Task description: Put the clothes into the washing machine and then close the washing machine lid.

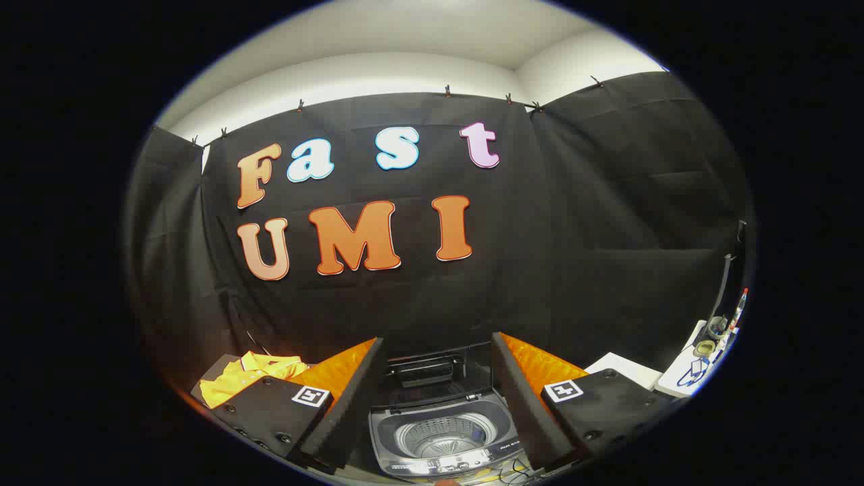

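Grey and silver, that is the washing machine (442, 432) sitting right down between my two fingers, and I am looking into it from above. Its lid (424, 370) is up, tipped back toward the black cloth wall behind, dark and glossy. Inside, the drum (442, 437) shows its ribbed metal wall and the round plate at the bottom, and I see no cloth in it. A pale strip of buttons runs along the near edge of the machine, too small for me to read.

My gripper (435, 398) is spread wide, nothing pinched. The left finger (351, 398) stands on one side of the machine and the right finger (520, 398) on the other, their dark ridged pads facing each other across the open drum, touching nothing. Orange backs show behind both pads, and each black finger block carries a small square black-and-white marker.

Yellow clothes (253, 378) lie crumpled off beyond my left finger, on a dark surface beside the machine, well apart from the drum. It looks like a shirt with a collar, though I cannot tell whether it is one piece or more.

Off past my right finger there is a white table (624, 370) with small odds and ends (712, 341) farther along it, too tiny to name.
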